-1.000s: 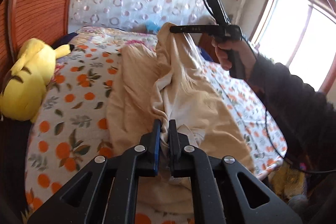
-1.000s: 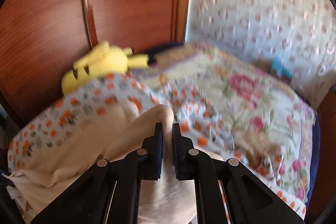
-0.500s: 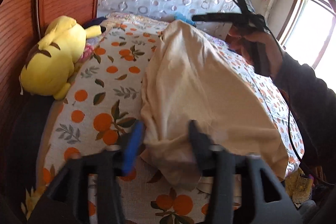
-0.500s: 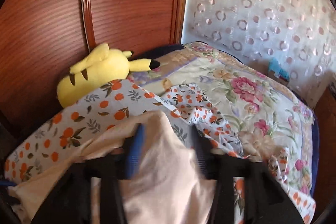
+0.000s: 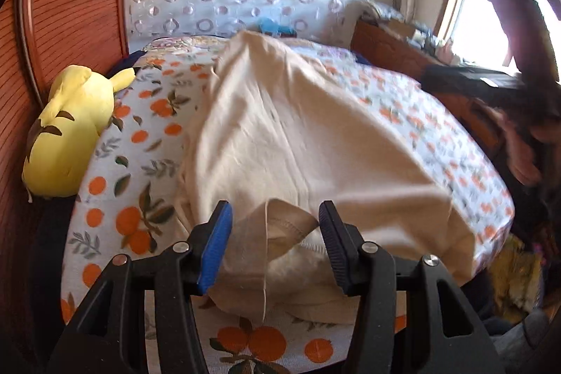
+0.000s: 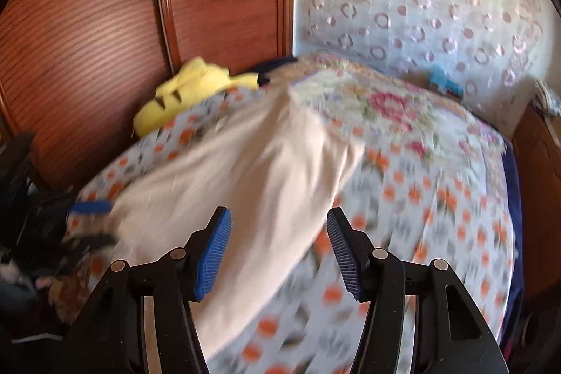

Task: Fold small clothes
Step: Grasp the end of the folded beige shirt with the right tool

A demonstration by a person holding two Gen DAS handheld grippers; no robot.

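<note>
Garment: cream garment (image 5: 298,142) is laid out on the bed (image 5: 140,142), stretching ahead of the left tongs (image 5: 275,246); its hemmed edge is seen bunched between their spread pads, gripped by neither.
Left tongs: held wide apart, nothing clamped.
Right tongs (image 6: 278,253): likewise held apart and empty, just above the near end of the garment (image 6: 252,184); view blurred.
Bedding: orange-print sheet is seen under the garment, floral quilt (image 6: 389,107) beyond the right tongs.
Plush: yellow plush toy (image 5: 70,135) is propped left of the left tongs, against the wooden panel (image 5: 66,6).
</note>
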